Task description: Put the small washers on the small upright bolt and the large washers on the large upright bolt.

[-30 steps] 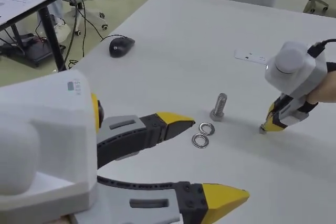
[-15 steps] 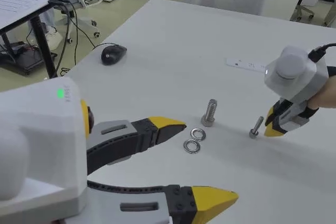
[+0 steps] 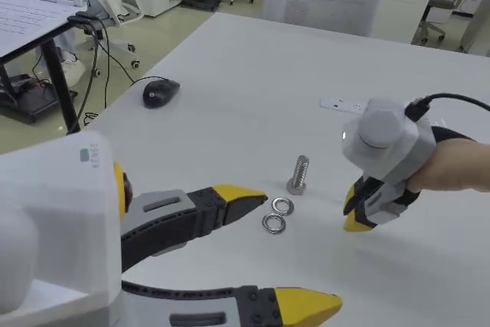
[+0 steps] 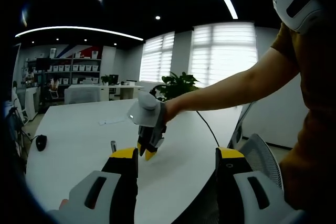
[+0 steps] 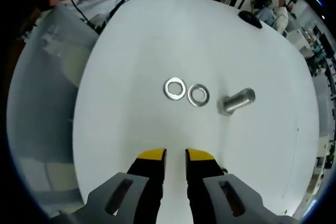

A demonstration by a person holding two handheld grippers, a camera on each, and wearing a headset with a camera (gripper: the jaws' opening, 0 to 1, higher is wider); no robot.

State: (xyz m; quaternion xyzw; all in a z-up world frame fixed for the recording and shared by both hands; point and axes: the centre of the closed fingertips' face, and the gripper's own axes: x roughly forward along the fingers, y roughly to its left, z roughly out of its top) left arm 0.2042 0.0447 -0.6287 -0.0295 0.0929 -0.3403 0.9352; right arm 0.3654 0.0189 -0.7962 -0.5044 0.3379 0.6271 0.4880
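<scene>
A large bolt [image 3: 298, 174] stands upright on the white table [image 3: 230, 97]. Two washers [image 3: 282, 205] [image 3: 273, 223] lie flat just in front of it. My right gripper [image 3: 357, 222] points down at the table right of the washers, a hand's width from them. In its own view my right gripper [image 5: 176, 156] has a narrow gap between the jaws with nothing in it, and the washers [image 5: 174, 88] [image 5: 198, 94] and large bolt [image 5: 237, 101] lie ahead. My left gripper [image 3: 291, 250] hovers wide open and bare, near the table's front. The small bolt is hidden.
A black mouse [image 3: 159, 92] lies at the table's far left, and a white power strip [image 3: 342, 104] at the back right. A laptop [image 3: 31, 5] sits on a side desk to the left. Office chairs stand beyond the table.
My right gripper let go of the small bolt, which stood free half a second ago, then slid left toward the washers and now covers it. The left gripper stayed open.
</scene>
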